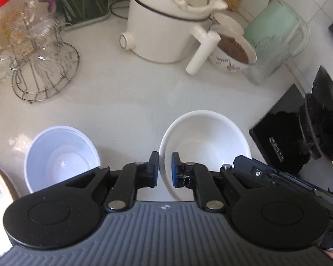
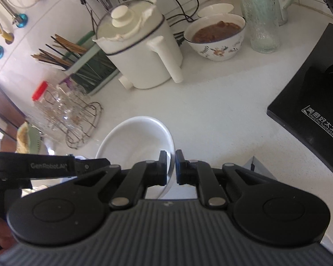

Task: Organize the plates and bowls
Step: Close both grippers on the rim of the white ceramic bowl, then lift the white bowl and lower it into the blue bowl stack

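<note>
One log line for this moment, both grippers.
left gripper: shut on white bowl rim | right gripper: shut on opposite rim | bluish bowl: on counter

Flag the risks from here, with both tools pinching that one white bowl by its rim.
1. The left tool and right tool each clamp only a thin edge of the white bowl, on opposite sides; uneven motion could twist it loose.
2. The second white bowl sits close beside it, so a swing could knock it.
3. The kettle's handle and the filled floral bowl stand just ahead; drifting forward risks a spill.
</note>
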Demonstrator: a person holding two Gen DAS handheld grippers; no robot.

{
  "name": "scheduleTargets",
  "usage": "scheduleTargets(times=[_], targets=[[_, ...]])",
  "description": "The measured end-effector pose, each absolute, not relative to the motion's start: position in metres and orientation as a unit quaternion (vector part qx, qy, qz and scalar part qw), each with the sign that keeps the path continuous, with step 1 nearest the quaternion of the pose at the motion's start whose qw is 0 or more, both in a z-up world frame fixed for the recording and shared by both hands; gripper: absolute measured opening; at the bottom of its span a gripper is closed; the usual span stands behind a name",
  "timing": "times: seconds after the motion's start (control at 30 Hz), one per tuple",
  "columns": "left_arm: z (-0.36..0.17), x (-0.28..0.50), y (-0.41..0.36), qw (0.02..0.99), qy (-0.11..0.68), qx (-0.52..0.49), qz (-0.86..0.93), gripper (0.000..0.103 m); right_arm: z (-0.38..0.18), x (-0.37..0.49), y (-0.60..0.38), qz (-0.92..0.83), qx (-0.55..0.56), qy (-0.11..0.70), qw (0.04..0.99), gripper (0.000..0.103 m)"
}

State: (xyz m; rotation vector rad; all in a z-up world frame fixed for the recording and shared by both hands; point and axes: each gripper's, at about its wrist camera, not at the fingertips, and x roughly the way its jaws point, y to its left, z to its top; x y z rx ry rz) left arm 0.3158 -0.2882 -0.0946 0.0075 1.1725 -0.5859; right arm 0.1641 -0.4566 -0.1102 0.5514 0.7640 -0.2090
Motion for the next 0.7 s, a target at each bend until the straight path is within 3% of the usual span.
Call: scheduleTargets(times=[0.7], targets=[[-0.035,0.335,-0.172,0.819,0.519,-0.104,-0.222,0.012,-0.037,0.21,-0.388,-0.005,0.21,0.339,0.917,0.012]])
